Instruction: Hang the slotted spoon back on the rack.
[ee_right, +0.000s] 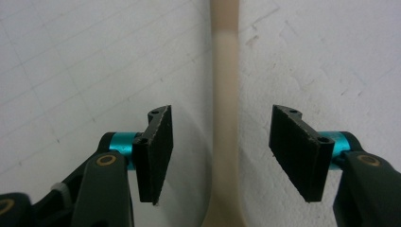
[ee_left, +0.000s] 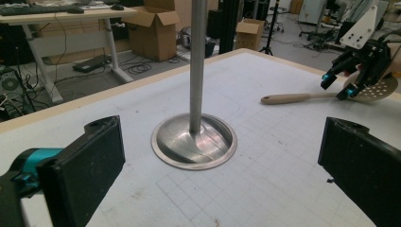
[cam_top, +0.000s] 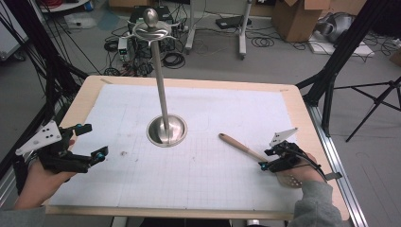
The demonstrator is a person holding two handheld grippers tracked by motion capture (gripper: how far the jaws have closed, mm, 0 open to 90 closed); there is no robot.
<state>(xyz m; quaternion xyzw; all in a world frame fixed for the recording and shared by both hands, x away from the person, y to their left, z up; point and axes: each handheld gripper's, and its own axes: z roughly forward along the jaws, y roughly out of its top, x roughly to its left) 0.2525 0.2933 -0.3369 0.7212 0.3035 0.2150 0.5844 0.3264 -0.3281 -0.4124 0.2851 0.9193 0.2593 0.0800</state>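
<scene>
Wooden slotted spatula (cam_top: 246,149) lies flat on the white surface (cam_top: 189,179), right of the stand (cam_top: 166,130); light, stiff, best gripped mid-handle. Right claw (ee_right: 220,146) straddles its handle, not yet pinching; left claw (ee_left: 222,175) gapes empty.

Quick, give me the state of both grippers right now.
Left gripper: open, holding nothing, facing the metal stand.
Right gripper: open, jaws either side of the wooden spatula handle, pads not yet touching it.
</scene>
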